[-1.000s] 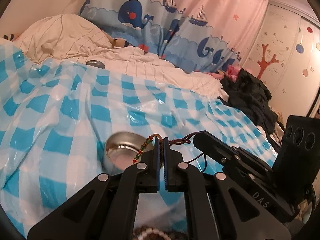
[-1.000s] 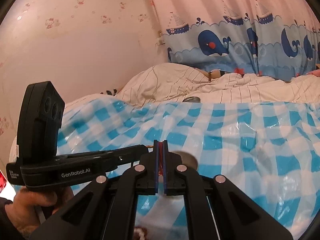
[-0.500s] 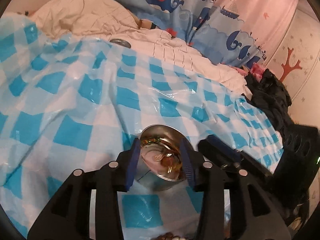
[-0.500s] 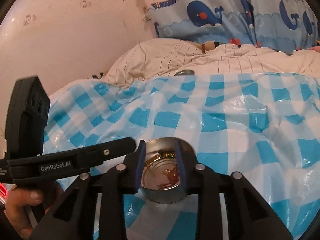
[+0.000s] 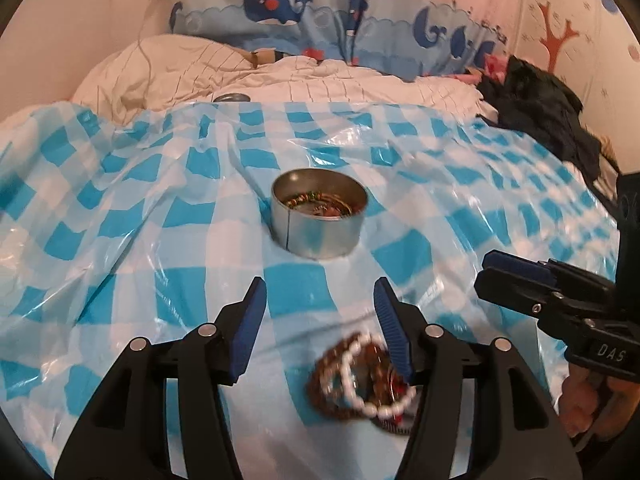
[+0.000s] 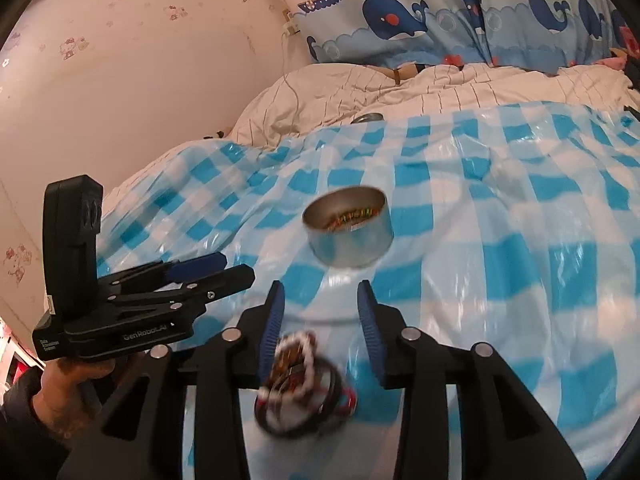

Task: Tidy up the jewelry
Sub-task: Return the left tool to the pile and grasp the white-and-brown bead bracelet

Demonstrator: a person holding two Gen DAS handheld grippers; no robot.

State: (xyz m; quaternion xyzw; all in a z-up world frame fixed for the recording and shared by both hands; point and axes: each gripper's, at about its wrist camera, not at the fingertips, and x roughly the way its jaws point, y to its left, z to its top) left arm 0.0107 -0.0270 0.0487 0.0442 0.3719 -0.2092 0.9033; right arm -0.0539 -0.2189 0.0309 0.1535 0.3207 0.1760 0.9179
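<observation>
A round metal tin (image 5: 319,218) stands on the blue-and-white checked plastic sheet (image 5: 120,240), with beaded bracelets (image 5: 316,202) lying inside it. The tin also shows in the right wrist view (image 6: 349,236). My left gripper (image 5: 320,312) is open and empty, in front of the tin. A pile of bracelets (image 5: 360,376) with white and brown beads lies just below its jaws. My right gripper (image 6: 321,320) is open and empty, above the same pile (image 6: 304,384). Each gripper shows in the other's view: the right one (image 5: 516,280), the left one (image 6: 224,268).
A striped white duvet (image 5: 240,76) and a whale-print curtain (image 5: 360,12) lie behind the sheet. A small metal lid (image 5: 231,98) sits at the sheet's far edge. Dark clothes (image 5: 548,108) are heaped at the right. A pink wall (image 6: 120,80) is on the left.
Both grippers were shut on a beaded bracelet over the tin. They opened, the bracelet dropped into the tin, and both pulled back toward the pile of bracelets.
</observation>
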